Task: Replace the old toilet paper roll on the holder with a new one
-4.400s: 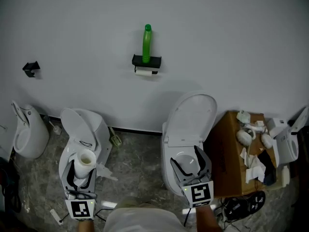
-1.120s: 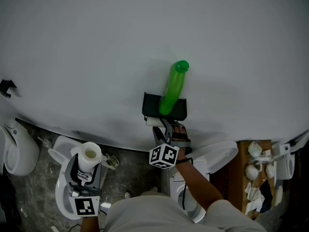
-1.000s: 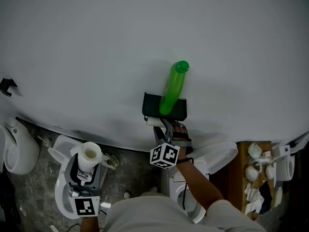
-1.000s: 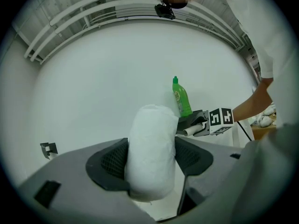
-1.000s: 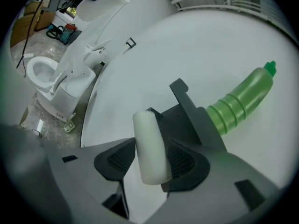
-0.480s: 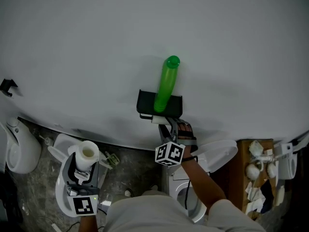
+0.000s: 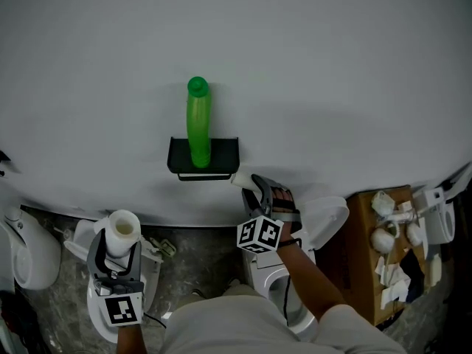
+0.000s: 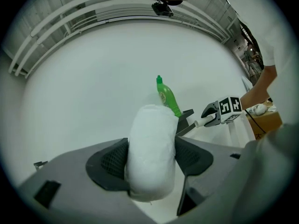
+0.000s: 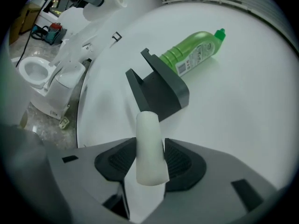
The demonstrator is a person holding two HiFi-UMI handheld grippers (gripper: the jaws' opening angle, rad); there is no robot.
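Note:
The black wall holder (image 7: 203,157) carries no roll; a green bottle (image 7: 198,120) stands on its top. My right gripper (image 7: 249,185) is just right of the holder, and its jaws are closing on the thin, nearly used-up old roll (image 9: 149,143), which the pads press from both sides. A loose paper tail hangs below that roll. My left gripper (image 7: 118,251) is low at the left, shut on the full white new roll (image 8: 152,148), held upright. In the left gripper view the holder (image 8: 186,120) and the right gripper (image 8: 210,120) lie ahead.
Below the white wall stand a toilet (image 7: 81,245) under my left gripper, a second toilet (image 7: 324,220) under my right arm and a urinal (image 7: 22,249) at far left. A cardboard box (image 7: 365,227) with white clutter sits at right.
My right gripper has drawn the old roll out of the holder to the right. The holder and bottle now sit further left in the head view. The left gripper still holds the new roll.

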